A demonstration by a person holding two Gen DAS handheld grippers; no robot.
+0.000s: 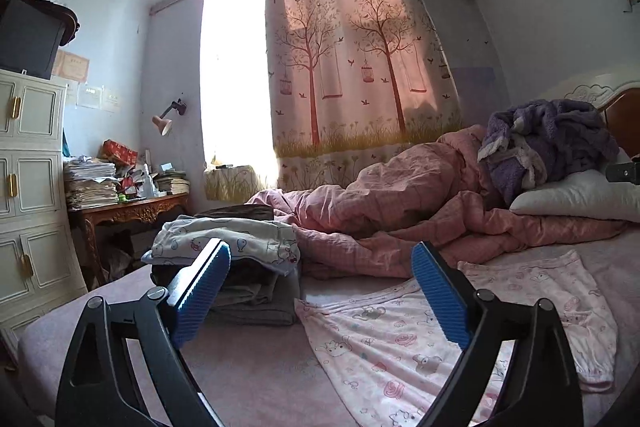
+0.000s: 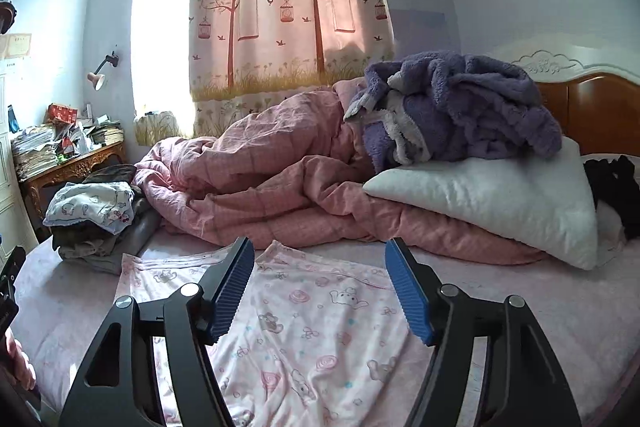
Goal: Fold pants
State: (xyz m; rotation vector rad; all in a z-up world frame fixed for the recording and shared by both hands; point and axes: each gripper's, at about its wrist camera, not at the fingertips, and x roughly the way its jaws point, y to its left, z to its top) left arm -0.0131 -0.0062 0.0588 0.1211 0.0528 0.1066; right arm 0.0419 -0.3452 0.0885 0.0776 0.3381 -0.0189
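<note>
Pink cartoon-print pants (image 1: 384, 343) lie spread flat on the pink bed sheet (image 1: 248, 371); they fill the middle of the right wrist view (image 2: 312, 327). My left gripper (image 1: 320, 267) is open and empty, held above the sheet at the pants' left edge, with blue pads (image 1: 200, 291) wide apart. My right gripper (image 2: 320, 267) is open and empty, hovering over the middle of the pants. Neither gripper touches the cloth.
A stack of folded clothes (image 1: 240, 267) sits at the left, also in the right wrist view (image 2: 96, 223). A crumpled pink quilt (image 2: 280, 187), white pillow (image 2: 500, 203) and purple fleece (image 2: 460, 107) lie behind. A cluttered desk (image 1: 128, 207) and white cabinet (image 1: 28, 187) stand left.
</note>
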